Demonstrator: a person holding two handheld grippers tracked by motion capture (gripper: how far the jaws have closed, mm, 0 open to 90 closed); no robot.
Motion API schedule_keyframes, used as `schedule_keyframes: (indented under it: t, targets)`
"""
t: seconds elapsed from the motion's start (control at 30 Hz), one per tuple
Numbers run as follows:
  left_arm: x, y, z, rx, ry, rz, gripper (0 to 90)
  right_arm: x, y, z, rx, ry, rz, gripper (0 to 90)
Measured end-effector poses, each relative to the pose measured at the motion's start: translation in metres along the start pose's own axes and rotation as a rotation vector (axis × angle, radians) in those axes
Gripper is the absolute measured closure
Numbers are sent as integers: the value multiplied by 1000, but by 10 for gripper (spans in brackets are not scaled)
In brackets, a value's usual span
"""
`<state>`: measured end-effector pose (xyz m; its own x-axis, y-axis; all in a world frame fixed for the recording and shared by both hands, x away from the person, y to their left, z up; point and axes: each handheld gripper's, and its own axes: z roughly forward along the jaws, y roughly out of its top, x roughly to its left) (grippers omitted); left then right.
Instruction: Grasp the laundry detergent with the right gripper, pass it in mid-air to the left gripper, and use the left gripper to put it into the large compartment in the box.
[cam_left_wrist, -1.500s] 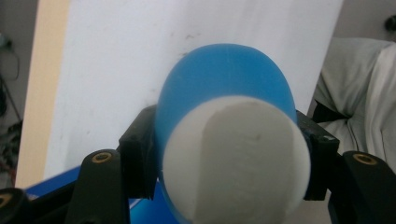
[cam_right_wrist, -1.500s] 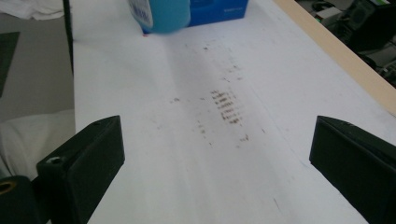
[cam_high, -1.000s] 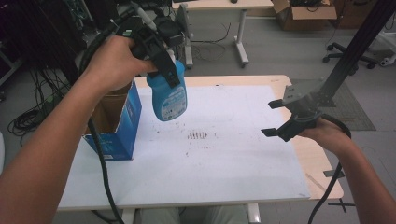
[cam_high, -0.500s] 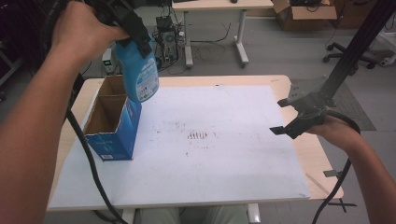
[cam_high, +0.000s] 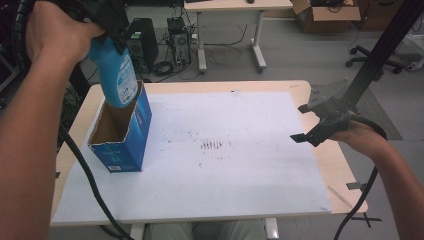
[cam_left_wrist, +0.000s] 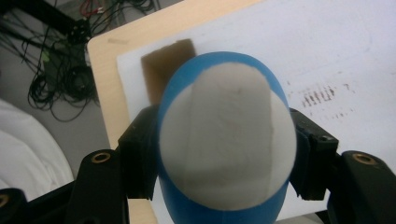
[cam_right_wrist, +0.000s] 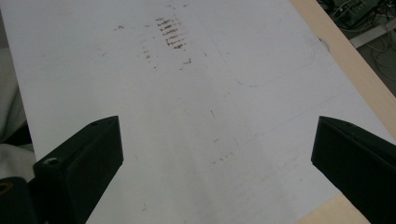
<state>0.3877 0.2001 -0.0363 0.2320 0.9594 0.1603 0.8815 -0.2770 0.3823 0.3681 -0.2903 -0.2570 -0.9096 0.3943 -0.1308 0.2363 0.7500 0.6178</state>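
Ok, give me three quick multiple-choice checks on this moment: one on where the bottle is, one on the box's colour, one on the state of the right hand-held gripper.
1. Where is the blue bottle?
A. Lying on the white sheet
B. Held above the open box, its lower end at the opening
C. Standing at the table's right edge

2. What colour is the outside of the open box?
A. Blue
B. Red
C. Green

3. How is the right hand-held gripper?
A. Shut on the bottle
B. Shut on the box
C. Open, nothing between its jaws

Answers:
1 B: the high view shows the left hand-held gripper clamping the bottle over the box mouth.
2 A: its walls are blue, its inside brown.
3 C: the right gripper view shows its jaws wide apart over the bare white sheet.
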Motion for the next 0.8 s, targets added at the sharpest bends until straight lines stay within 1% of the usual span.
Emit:
schedule_keyframes:
  t: [0.03, 0.1, 0.17, 0.2, 0.3, 0.33, 0.37, 0.4, 0.47, 0.5, 0.53, 0.6, 0.63, 0.73, 0.8]
  targets:
    - [3, -2, 2, -6, 3, -22, 378, 0, 0, 1, 3, 1, -1, 19]
    - [10, -5, 6, -7, 9, -38, 379, -1, 0, 2, 10, 1, -2, 19]
    - [16, -10, 13, -14, 23, -69, 379, -1, 1, 3, 11, 3, -8, 19]
    - [16, -10, 13, -14, 23, -69, 379, -1, 1, 3, 11, 3, -8, 19]
    - [22, -14, 22, -13, 36, -99, 379, 0, 1, 5, 12, 3, -6, 20]
    - [23, -16, 26, -14, 42, -105, 379, 0, 1, 6, 10, 4, -5, 19]
    - [25, -19, 33, -15, 50, -118, 379, -1, 1, 9, 15, 8, -3, 19]
    - [25, -19, 33, -15, 50, -118, 379, -1, 1, 9, 15, 8, -3, 19]
    - [26, -21, 41, -14, 52, -131, 379, 0, 0, 11, 22, 10, -3, 20]
    - [28, -23, 47, -11, 51, -127, 379, 0, 0, 12, 26, 10, -3, 21]
    - [28, -24, 49, -9, 51, -127, 379, 0, 0, 13, 28, 8, -7, 22]
    - [28, -26, 58, -3, 54, -119, 379, 1, 0, 13, 28, 9, -9, 22]
    - [29, -28, 63, -2, 53, -121, 379, 1, 0, 13, 27, 8, -9, 22]
    - [31, -34, 79, 14, 43, -118, 379, 0, -2, 13, 27, 5, 0, 21]
    - [33, -37, 88, 16, 30, -124, 379, 0, -3, 13, 28, 3, 5, 22]
